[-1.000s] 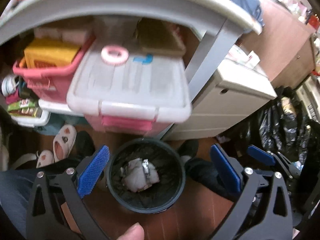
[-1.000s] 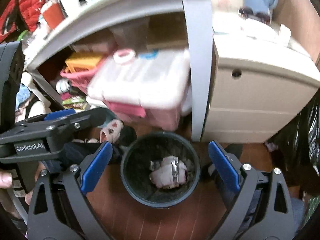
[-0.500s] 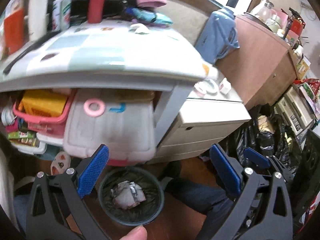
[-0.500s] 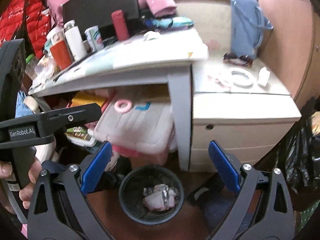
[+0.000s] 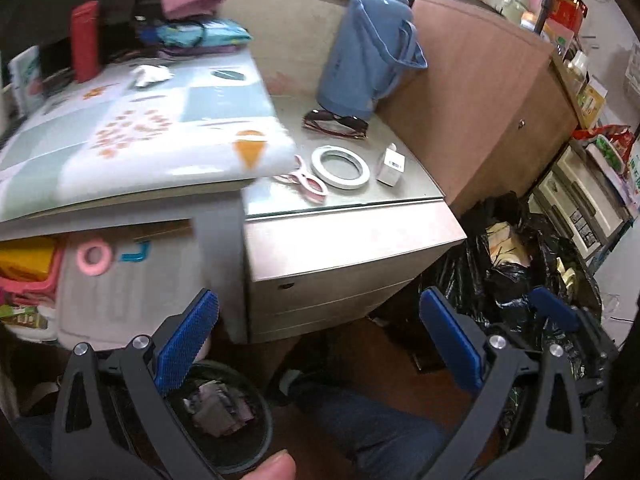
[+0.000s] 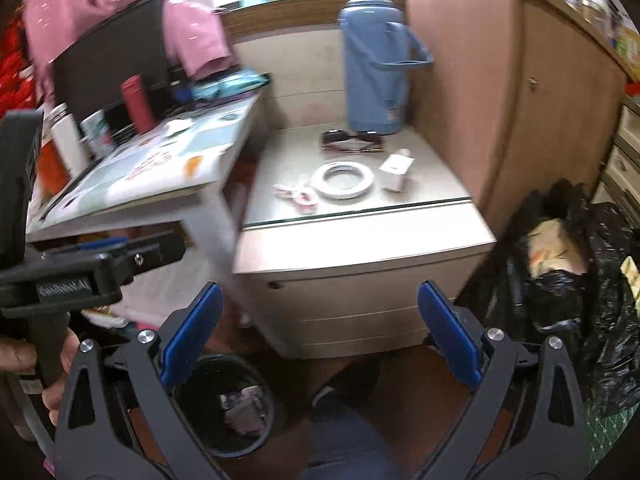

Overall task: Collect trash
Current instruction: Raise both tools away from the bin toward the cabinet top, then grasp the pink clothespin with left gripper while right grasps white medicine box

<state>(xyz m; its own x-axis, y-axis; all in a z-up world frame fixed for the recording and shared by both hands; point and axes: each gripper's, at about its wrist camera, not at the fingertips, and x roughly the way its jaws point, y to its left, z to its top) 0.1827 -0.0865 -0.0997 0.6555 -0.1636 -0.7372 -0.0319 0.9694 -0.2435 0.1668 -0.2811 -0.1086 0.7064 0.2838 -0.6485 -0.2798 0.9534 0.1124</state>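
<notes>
A black round waste bin (image 5: 256, 436) (image 6: 208, 432) stands on the wooden floor at the lower left, with crumpled paper trash (image 5: 218, 408) (image 6: 242, 408) inside. My left gripper (image 5: 320, 344) is open and empty, raised above the floor. My right gripper (image 6: 320, 336) is open and empty too, facing the low cabinet. A crumpled white piece (image 5: 150, 74) (image 6: 178, 126) lies on the desk top (image 5: 132, 136). The left gripper's body (image 6: 80, 276) shows at the left of the right wrist view.
The low cabinet (image 5: 340, 248) (image 6: 360, 256) carries a blue thermos (image 5: 368, 48) (image 6: 374, 60), sunglasses (image 5: 334, 124), a tape ring (image 5: 340, 162) (image 6: 342, 180), pink scissors (image 5: 308, 184) and a small white box (image 5: 390, 164). Black bags (image 5: 520, 280) (image 6: 568, 292) lie right. My leg (image 5: 372, 428) is below.
Both grippers have risen and tilted up, from looking down into the bin to facing the desk top and cabinet top. The bin has slid to the lower left of both views.
</notes>
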